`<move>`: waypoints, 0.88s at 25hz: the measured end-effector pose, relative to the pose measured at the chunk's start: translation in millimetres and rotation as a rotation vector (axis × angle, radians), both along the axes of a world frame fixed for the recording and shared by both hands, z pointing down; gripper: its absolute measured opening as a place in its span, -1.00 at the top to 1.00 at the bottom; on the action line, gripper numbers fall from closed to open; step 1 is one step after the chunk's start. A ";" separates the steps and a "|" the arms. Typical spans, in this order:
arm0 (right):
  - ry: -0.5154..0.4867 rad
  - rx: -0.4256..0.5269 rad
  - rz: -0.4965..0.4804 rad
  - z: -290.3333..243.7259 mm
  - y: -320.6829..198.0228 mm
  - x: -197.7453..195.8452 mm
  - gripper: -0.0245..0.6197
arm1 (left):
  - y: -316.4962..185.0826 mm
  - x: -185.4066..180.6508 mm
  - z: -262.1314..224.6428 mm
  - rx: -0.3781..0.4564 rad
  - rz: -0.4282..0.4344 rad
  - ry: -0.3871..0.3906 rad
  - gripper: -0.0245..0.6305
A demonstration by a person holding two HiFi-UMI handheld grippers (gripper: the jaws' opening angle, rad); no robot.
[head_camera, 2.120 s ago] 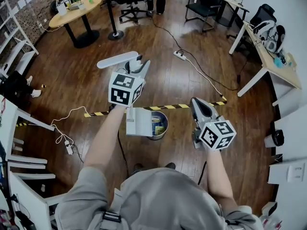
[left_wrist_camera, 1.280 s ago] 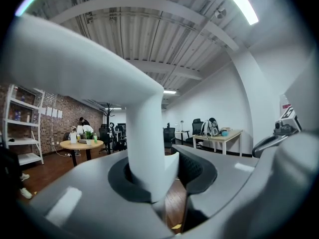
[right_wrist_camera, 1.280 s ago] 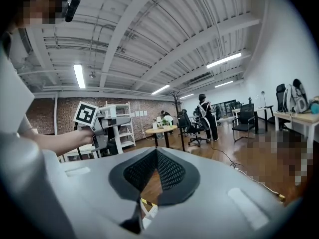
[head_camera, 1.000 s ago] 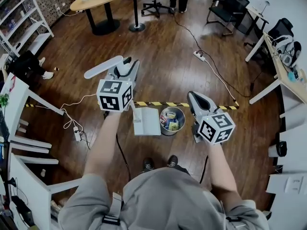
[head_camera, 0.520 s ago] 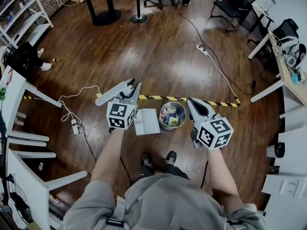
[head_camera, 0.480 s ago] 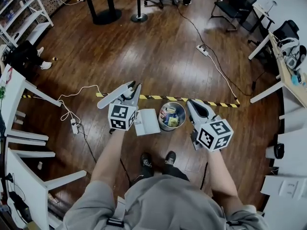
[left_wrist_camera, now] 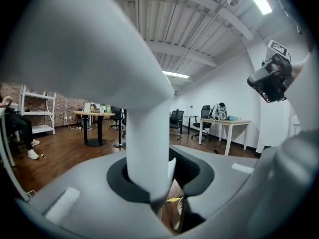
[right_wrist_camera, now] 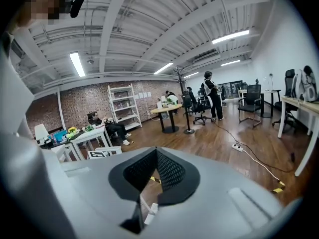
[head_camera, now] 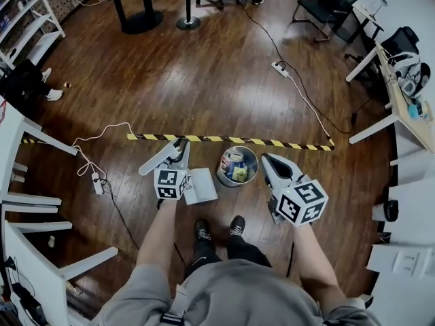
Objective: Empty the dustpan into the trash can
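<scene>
A small metal trash can [head_camera: 238, 166] with scraps inside stands on the wood floor just below the striped tape. The white dustpan [head_camera: 202, 185] hangs low to the can's left, its pan beside the rim. Its long handle [head_camera: 158, 160] slants up to the left. My left gripper [head_camera: 179, 149] is shut on that handle [left_wrist_camera: 144, 133]; its jaws have just been closing, with the handle between them. My right gripper [head_camera: 268, 159] hovers to the right of the can, shut and holding nothing. In the right gripper view its black pads [right_wrist_camera: 169, 171] meet at the tip.
Yellow-black tape [head_camera: 224, 140] crosses the floor behind the can. A power strip with white cable [head_camera: 95, 182] lies at the left near white furniture [head_camera: 27, 202]. Another cable [head_camera: 306, 107] runs to the right toward a desk [head_camera: 401, 80]. My shoes [head_camera: 204, 229] stand below the dustpan.
The left gripper has dropped toward the floor with the dustpan, which now sits low beside the can. The right gripper has sunk a little.
</scene>
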State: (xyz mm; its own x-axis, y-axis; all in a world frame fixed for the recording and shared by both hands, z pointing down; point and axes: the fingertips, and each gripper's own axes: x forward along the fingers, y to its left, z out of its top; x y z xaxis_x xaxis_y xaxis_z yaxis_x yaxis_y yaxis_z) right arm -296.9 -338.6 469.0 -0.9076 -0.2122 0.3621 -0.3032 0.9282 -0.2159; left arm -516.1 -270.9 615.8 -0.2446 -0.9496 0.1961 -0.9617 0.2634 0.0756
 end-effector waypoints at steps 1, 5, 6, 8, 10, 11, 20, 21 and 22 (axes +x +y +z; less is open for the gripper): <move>0.003 -0.001 -0.004 0.8 1.1 -0.5 0.93 | 4.1 0.5 4.0 0.004 -0.010 0.009 0.69; 0.016 -0.004 -0.023 4.3 3.1 -2.3 0.93 | 20.6 -3.9 8.0 0.030 -0.070 0.033 0.59; 0.018 -0.007 -0.029 5.1 3.1 -3.9 0.93 | 25.0 -5.7 9.1 0.028 -0.086 0.036 0.58; 0.020 -0.013 -0.046 6.7 5.1 -9.0 0.93 | 36.5 -9.0 14.2 0.013 -0.122 0.046 0.53; 0.021 -0.016 -0.070 7.5 10.2 -16.5 0.93 | 52.3 -13.8 19.7 0.002 -0.170 0.068 0.42; 0.021 -0.017 -0.085 7.5 13.3 -20.6 0.93 | 60.8 -17.4 21.3 -0.001 -0.198 0.081 0.37; 0.024 -0.027 -0.205 12.0 47.7 -59.0 0.93 | 126.4 -48.1 35.5 -0.039 -0.375 0.144 -0.03; 0.025 -0.025 -0.217 12.6 51.7 -62.7 0.93 | 132.5 -50.3 38.4 -0.044 -0.387 0.153 -0.05; 0.027 -0.025 -0.226 13.6 55.2 -65.5 0.93 | 138.0 -51.9 40.8 -0.051 -0.396 0.156 -0.08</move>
